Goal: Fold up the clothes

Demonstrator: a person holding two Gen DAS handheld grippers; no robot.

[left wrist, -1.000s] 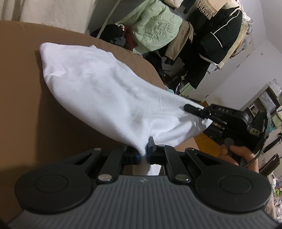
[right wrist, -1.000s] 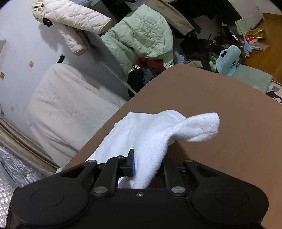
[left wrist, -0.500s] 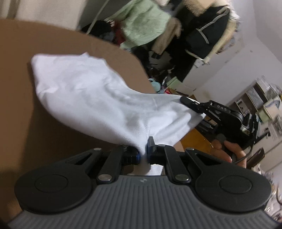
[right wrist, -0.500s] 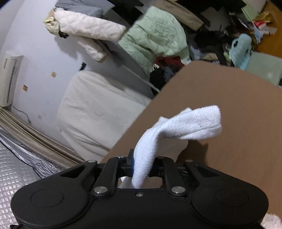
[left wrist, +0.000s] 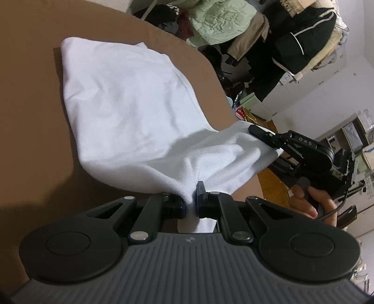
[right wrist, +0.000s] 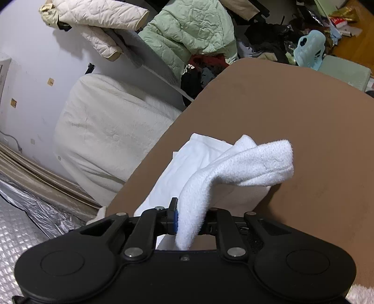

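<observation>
A white fleece garment (left wrist: pixel 131 112) lies partly on the brown table (left wrist: pixel 30 117), its near edge lifted off the surface. My left gripper (left wrist: pixel 191 201) is shut on a pinch of that near edge. In the left wrist view my right gripper (left wrist: pixel 261 134) comes in from the right, held by a hand (left wrist: pixel 311 203), and clamps another corner of the same cloth. In the right wrist view my right gripper (right wrist: pixel 189 219) is shut on a thick fold of the white garment (right wrist: pixel 233 168), which droops over to the right above the brown table (right wrist: pixel 303 117).
A pale green quilted jacket (right wrist: pixel 189 35), a cream jacket (right wrist: pixel 100 21) and dark clothes hang and pile beyond the table's far edge. A white mattress (right wrist: pixel 105 135) leans against the wall at left. Clutter and a light blue bag (right wrist: pixel 308 49) lie on the floor at right.
Both grippers dipped slightly lower with the cloth still clamped, and more of the garment now rests flat on the table. The views tilted up half a second ago and have come back down.
</observation>
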